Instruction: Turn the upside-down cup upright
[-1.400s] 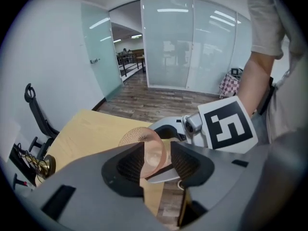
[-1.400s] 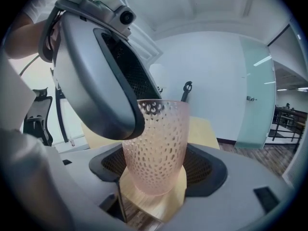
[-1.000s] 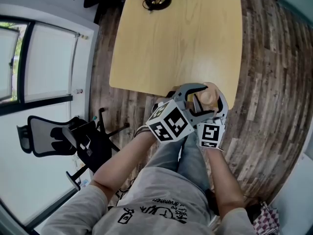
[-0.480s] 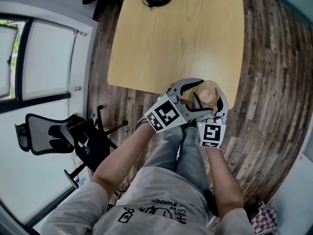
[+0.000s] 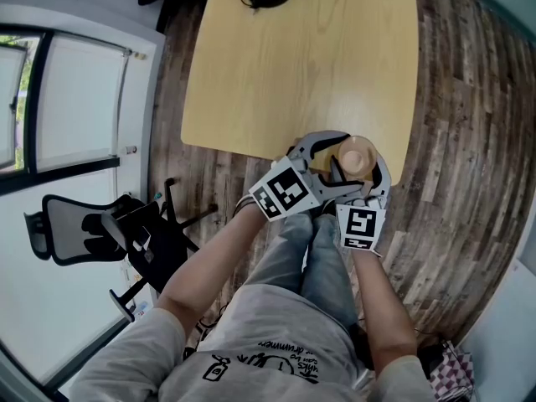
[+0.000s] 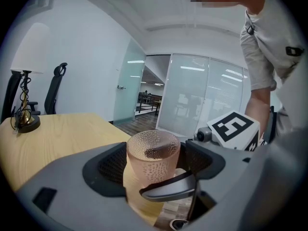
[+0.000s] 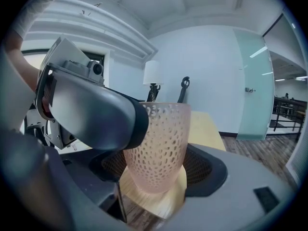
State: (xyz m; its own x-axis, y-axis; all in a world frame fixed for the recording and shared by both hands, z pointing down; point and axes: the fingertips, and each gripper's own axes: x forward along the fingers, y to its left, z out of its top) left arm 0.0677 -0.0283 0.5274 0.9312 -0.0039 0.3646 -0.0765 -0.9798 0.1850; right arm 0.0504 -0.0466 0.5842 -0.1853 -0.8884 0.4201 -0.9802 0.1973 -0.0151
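Left gripper view: cup (image 6: 153,154) stands inside left claw (image 6: 155,165), jaws just opened; right claw (image 7: 156,172) grips it.

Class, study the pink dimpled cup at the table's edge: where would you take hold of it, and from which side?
Probably the pink cup at mid-wall, pads on opposite sides, coming level from the near edge of the table: it stands mouth up at that edge, round and dimpled.
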